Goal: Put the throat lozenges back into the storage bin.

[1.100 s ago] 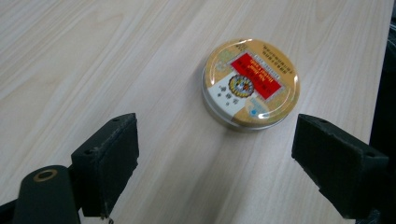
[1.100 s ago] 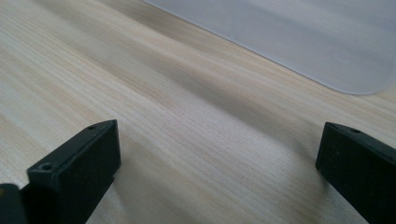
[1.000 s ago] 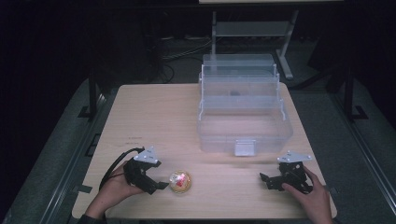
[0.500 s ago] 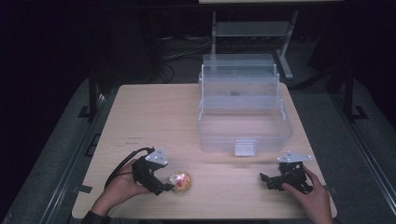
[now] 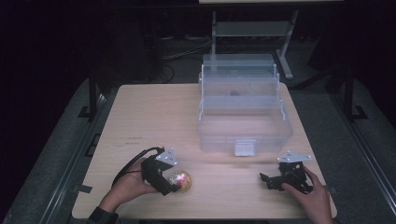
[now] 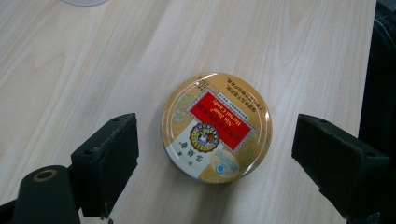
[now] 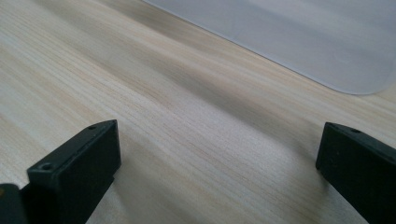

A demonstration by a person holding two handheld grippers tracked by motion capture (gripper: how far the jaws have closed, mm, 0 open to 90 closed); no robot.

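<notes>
A round gold tin [image 6: 216,127] with a red label lies flat on the wooden table [image 5: 159,116]. My left gripper [image 6: 224,158] is open, its jaws standing on either side of the tin with a gap on both sides. From above, the tin [image 5: 181,181] sits near the table's front left, just right of the left gripper [image 5: 170,186]. My right gripper [image 5: 267,181] rests open at the front right with nothing between its jaws [image 7: 219,172]. A clear plastic tiered box [image 5: 243,107] stands open at the middle right.
The box's front wall with a white latch [image 5: 244,147] faces the person. Its pale edge [image 7: 299,42] lies beyond the right gripper. Bare wood stretches across the table's left half. A metal stand [image 5: 254,28] and cables are on the dark floor behind.
My left gripper has slid right toward the tin until its jaws flank it. The right gripper has stayed put.
</notes>
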